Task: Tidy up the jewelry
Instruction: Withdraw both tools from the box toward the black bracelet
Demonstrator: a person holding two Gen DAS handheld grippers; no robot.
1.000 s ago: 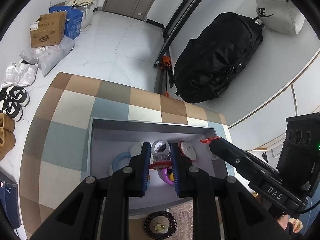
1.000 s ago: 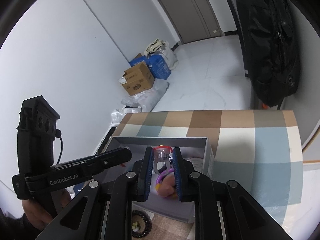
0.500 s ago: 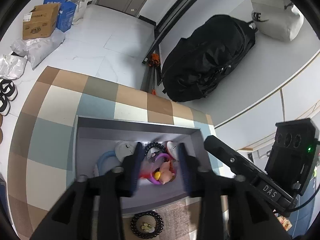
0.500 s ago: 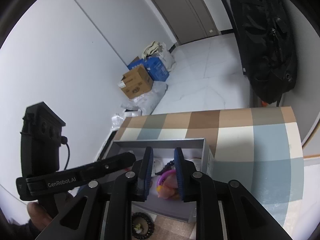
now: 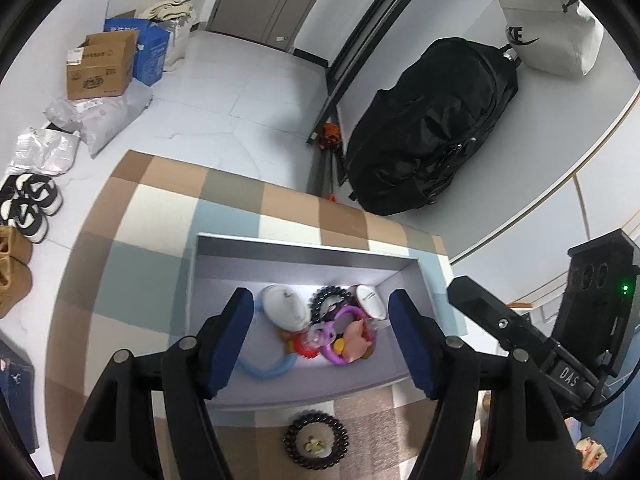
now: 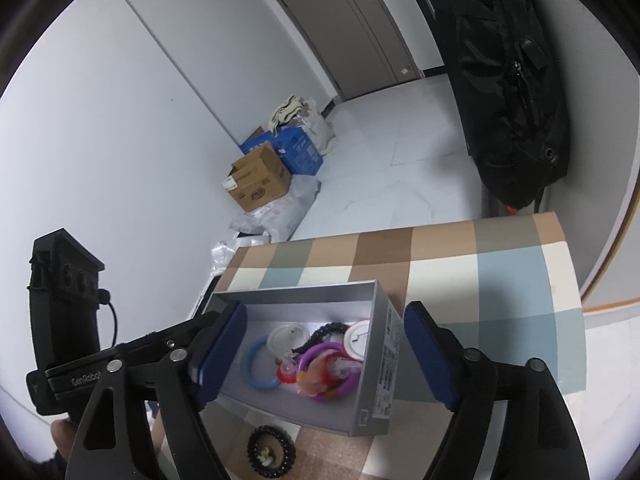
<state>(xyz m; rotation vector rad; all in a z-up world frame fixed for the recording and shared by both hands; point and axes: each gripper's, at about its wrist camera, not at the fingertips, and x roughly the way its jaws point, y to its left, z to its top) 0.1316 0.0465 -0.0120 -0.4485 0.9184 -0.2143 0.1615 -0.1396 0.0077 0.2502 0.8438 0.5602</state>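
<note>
A grey open box (image 5: 304,258) (image 6: 382,376) sits on a checked cloth. Inside lie a blue ring (image 5: 262,370) (image 6: 256,368), a white round case (image 5: 286,306) (image 6: 286,338), a black bead bracelet (image 5: 330,296) (image 6: 332,328), a purple ring (image 5: 348,314) (image 6: 320,350), a red and clear toy piece (image 5: 316,340) (image 6: 286,372), a pink figure (image 5: 356,340) and a white watch face (image 5: 370,300) (image 6: 358,338). A second black bead bracelet (image 5: 316,444) (image 6: 271,453) lies on the cloth in front of the box. My left gripper (image 5: 320,336) and right gripper (image 6: 324,354) are both open and empty above the box.
The checked cloth (image 5: 160,240) covers a table. A black backpack (image 5: 432,128) stands behind it by the wall. Cardboard boxes (image 5: 100,66), bags and shoes (image 5: 32,204) lie on the white floor at the left. The other gripper's body (image 5: 560,344) shows at the right.
Both grippers were shut together on the red and clear piece above the box. They have opened wide, and the piece now lies in the box among the other items.
</note>
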